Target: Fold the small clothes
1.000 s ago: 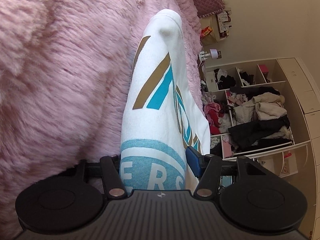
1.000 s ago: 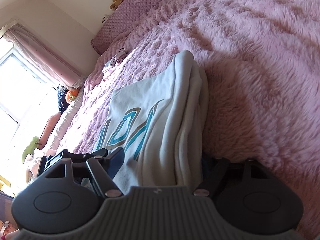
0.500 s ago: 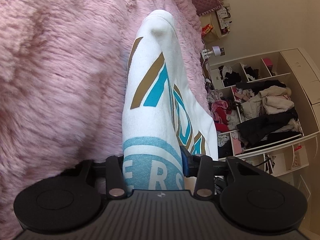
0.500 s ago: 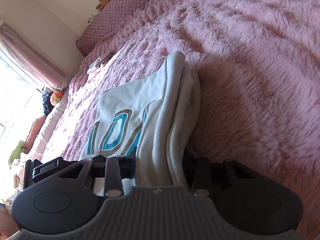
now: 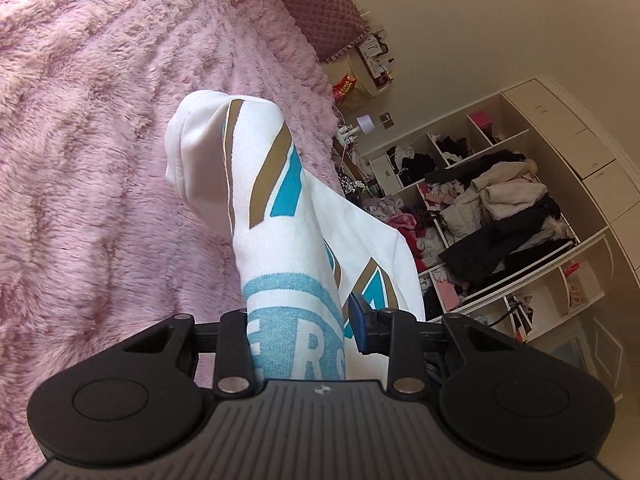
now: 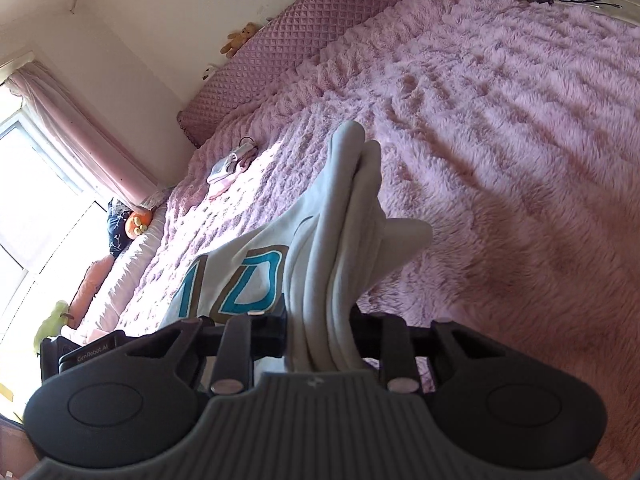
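1. left gripper (image 5: 298, 332): jaws clamped on a bunched fold of the shirt (image 5: 276, 216). the blue pad (image 5: 360, 322) of one finger presses the cloth from one side; the other finger is mostly hidden behind the cloth.
2. right gripper (image 6: 320, 332): jaws clamped on several stacked layers of the same shirt (image 6: 344, 240). both fingertips are hidden by the fabric.
3. shirt: white, printed with teal and tan lettering and a teal ring with white letters near the left gripper. it is gathered into a thick roll running away from each gripper, raised over the blanket (image 5: 100, 120). in the right wrist view a flat part with teal letters spreads toward the window side, and one loose corner juts out on the opposite side of the roll.
4. blanket: pink, shaggy, covering the bed under the shirt; a shadow lies on it next to the roll.
5. surroundings, left wrist view: open shelves (image 5: 500, 208) stuffed with clothes, beyond the bed.
6. surroundings, right wrist view: quilted headboard (image 6: 320, 36) with a teddy bear (image 6: 240, 38) on top, pink curtain (image 6: 80, 136) by a bright window, and a small pink and white garment (image 6: 230, 168) lying on the blanket well apart from the shirt.
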